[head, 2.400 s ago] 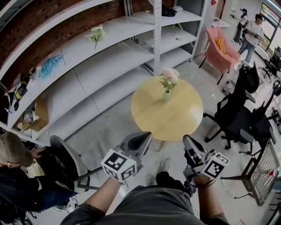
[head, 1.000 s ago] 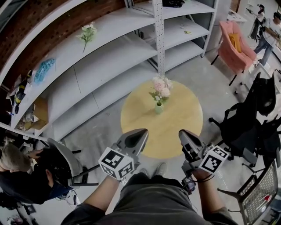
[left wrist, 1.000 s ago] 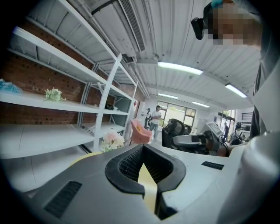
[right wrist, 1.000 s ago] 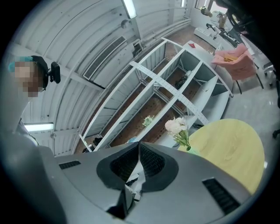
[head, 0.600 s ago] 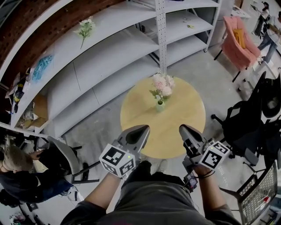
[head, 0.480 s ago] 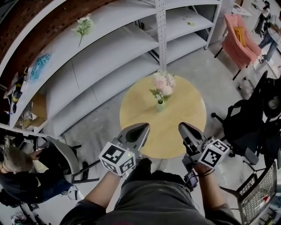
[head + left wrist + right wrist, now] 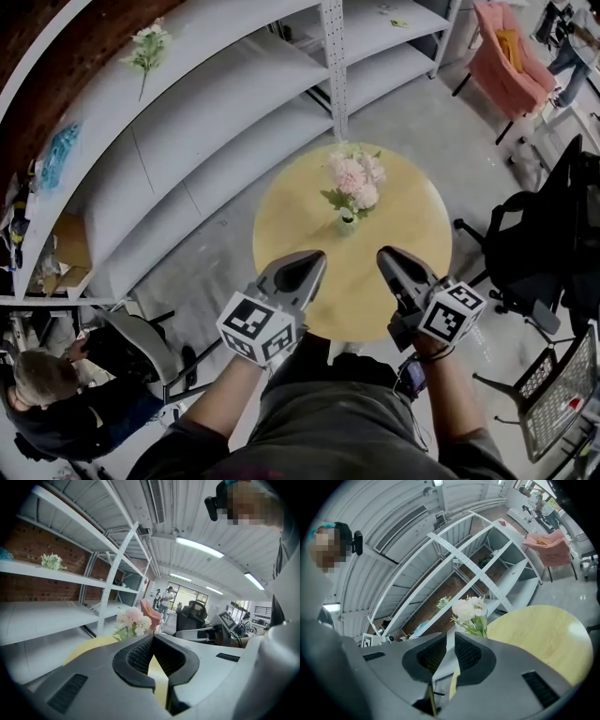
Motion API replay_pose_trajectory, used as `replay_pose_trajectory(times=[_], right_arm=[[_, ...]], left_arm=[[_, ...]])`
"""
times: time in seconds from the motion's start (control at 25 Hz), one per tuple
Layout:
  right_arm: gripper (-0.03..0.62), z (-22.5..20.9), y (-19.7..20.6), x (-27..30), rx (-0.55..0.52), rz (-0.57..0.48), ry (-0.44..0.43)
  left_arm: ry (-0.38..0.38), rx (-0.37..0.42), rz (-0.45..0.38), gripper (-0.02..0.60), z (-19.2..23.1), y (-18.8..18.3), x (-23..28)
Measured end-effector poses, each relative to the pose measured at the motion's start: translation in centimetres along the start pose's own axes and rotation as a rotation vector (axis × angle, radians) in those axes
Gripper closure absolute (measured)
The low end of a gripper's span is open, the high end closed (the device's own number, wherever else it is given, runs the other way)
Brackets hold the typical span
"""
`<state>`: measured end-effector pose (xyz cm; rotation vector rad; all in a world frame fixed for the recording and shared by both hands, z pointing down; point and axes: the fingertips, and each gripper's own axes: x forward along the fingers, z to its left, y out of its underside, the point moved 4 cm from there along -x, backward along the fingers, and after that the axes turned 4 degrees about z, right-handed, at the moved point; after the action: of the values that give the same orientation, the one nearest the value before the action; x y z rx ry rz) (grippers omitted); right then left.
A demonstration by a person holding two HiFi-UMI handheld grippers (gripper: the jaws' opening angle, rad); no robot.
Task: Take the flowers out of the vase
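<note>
The flowers [image 7: 353,178] stand in the vase [image 7: 347,221] near the middle of the worktop [image 7: 412,253]. Shelves [image 7: 216,103] run behind and left of it. A chair [image 7: 548,234] stands to its right.

A round wooden table [image 7: 412,272] stands just ahead of the fingers [image 7: 292,277] on a grey concrete floor [image 7: 216,244] — farther ahead of them, long white metal shelves [image 7: 234,103] run along a brick wall [image 7: 56,56]. Right of the fingers stand black office chairs [image 7: 553,234], a pink armchair [image 7: 511,52] farther off. Strip lights [image 7: 199,548] cross the ceiling.
</note>
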<state>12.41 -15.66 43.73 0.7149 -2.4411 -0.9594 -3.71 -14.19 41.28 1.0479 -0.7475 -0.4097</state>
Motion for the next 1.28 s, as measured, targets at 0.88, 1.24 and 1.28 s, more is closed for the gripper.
replay_pose_trajectory(times=[0.88, 1.24, 1.28], right_arm=[[0.382, -8.5, 5.2, 10.7, -0.419, 0.163, 0.321], [0.356, -9.7, 5.1, 13.0, -0.514, 0.169, 0.324], [0.356, -9.7, 5.1, 13.2, -0.516, 0.171, 0.324]], left_arm=[[0.055, -0.027, 0.186, 0.572, 7.7, 5.0, 4.3], [0.059, -0.043, 0.213, 0.572, 8.5, 6.4, 5.0], [0.063, -0.042, 0.213, 0.572, 8.4, 6.4, 5.1]])
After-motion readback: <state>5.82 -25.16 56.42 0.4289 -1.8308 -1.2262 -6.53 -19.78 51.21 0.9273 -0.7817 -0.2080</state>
